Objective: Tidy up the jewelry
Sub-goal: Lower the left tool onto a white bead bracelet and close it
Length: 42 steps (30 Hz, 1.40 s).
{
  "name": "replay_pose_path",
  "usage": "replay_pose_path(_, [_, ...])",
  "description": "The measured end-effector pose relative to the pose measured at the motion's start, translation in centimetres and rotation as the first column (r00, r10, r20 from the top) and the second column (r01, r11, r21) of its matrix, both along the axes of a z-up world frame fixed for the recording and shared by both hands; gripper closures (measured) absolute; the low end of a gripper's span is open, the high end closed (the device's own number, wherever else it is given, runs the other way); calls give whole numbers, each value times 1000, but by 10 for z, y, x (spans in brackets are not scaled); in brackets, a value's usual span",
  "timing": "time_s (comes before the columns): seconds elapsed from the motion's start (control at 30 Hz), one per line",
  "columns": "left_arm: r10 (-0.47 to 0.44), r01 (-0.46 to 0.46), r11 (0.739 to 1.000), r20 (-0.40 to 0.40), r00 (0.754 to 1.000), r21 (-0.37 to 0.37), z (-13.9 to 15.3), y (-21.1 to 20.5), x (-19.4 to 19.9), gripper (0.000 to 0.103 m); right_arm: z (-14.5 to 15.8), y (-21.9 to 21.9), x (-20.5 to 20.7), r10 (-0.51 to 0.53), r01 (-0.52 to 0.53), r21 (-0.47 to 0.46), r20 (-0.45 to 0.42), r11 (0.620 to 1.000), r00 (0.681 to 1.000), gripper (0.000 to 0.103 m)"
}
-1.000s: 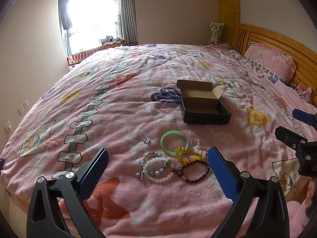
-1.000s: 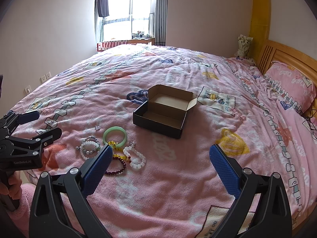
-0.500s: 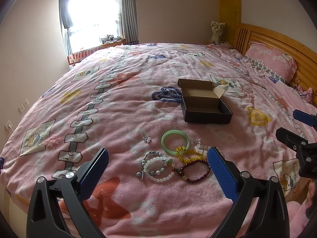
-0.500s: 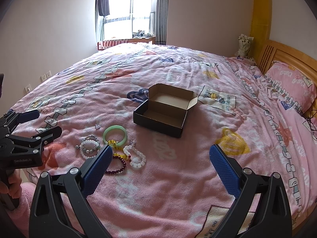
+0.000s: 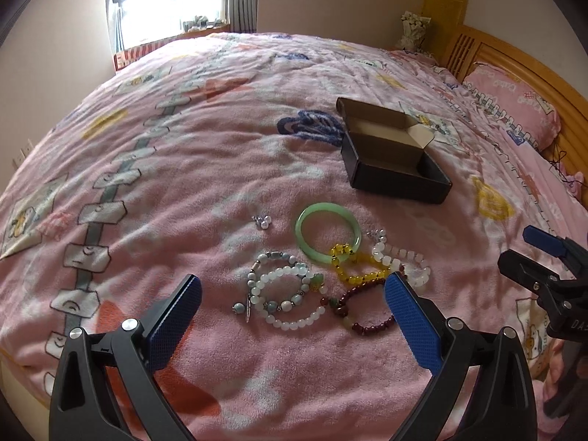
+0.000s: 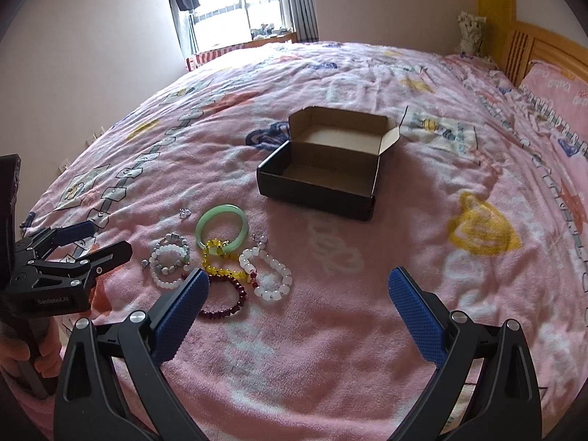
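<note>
Several bracelets lie in a cluster on the pink bedspread: a green jade bangle (image 5: 328, 232) (image 6: 222, 226), a yellow bead bracelet (image 5: 353, 268) (image 6: 219, 261), a dark red bead bracelet (image 5: 364, 308) (image 6: 225, 301), white bead bracelets (image 5: 290, 297) (image 6: 271, 275) and small earrings (image 5: 263, 221). An open black box (image 5: 395, 158) (image 6: 323, 169) sits empty behind them. My left gripper (image 5: 292, 318) is open, low over the cluster's near side. My right gripper (image 6: 297, 307) is open, just right of the cluster.
A pink pillow (image 5: 514, 110) and wooden headboard (image 5: 507, 58) are at the far right. A window (image 6: 242, 0) with curtains is at the back. The right gripper also shows in the left wrist view (image 5: 544, 268), and the left gripper in the right wrist view (image 6: 81, 248).
Both grippers have moved forward and lower toward the bracelets and box. Jaws stay open. The jewelry and box have not moved.
</note>
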State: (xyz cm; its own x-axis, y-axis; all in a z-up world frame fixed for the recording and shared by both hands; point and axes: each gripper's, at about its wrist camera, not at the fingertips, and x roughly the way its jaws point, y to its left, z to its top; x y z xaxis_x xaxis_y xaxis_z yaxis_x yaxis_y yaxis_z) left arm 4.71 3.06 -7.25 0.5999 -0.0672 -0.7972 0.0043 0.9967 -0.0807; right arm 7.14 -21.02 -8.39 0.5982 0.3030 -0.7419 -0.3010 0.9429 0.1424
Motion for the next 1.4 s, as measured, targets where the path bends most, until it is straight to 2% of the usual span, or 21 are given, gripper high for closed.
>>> replay_pose_path(0.17, [56, -59, 998, -90, 994, -31, -21, 13, 13, 6, -25, 0, 20, 0, 4, 49, -86, 999, 996, 7])
replay_pose_path(0.3, [82, -89, 994, -106, 991, -64, -28, 19, 18, 6, -38, 3, 32, 2, 10, 83, -136, 996, 991, 7])
replay_pose_path(0.4, [94, -106, 990, -127, 987, -89, -33, 24, 21, 14, -45, 5, 37, -3, 17, 89, -152, 996, 988, 8])
replay_pose_path(0.5, [120, -133, 987, -141, 983, -89, -39, 27, 24, 20, -50, 6, 41, 4, 16, 112, -172, 994, 985, 14])
replay_pose_path(0.63, [134, -152, 984, -173, 976, -94, -46, 31, 32, 26, -57, 6, 48, 5, 22, 133, -202, 991, 979, 28])
replay_pose_path(0.73, [154, -175, 980, -190, 970, -98, -51, 35, 37, 27, -64, 4, 53, 2, 32, 144, -231, 989, 973, 36])
replay_pose_path(0.83, [163, -189, 975, -204, 965, -118, -54, 40, 37, 31, -69, 4, 56, -5, 41, 142, -242, 989, 970, 39])
replay_pose_path(0.93, [160, -186, 976, -204, 966, -111, -54, 40, 34, 32, -72, 3, 58, -9, 45, 139, -246, 989, 969, 44])
replay_pose_path(1.07, [160, -185, 977, -213, 964, -102, -55, 39, 30, 38, -73, 4, 59, -14, 49, 136, -248, 990, 969, 45])
replay_pose_path(1.13, [155, -185, 974, -214, 965, -129, -54, 40, 23, 40, -74, 4, 59, -18, 52, 134, -248, 990, 969, 45])
replay_pose_path(1.3, [123, -151, 981, -209, 970, -125, -53, 31, 17, 40, -74, 5, 59, -20, 53, 128, -245, 990, 969, 45])
replay_pose_path(1.4, [132, -163, 980, -236, 963, -116, -61, 29, 22, 51, -76, 7, 59, -20, 53, 125, -247, 991, 969, 43])
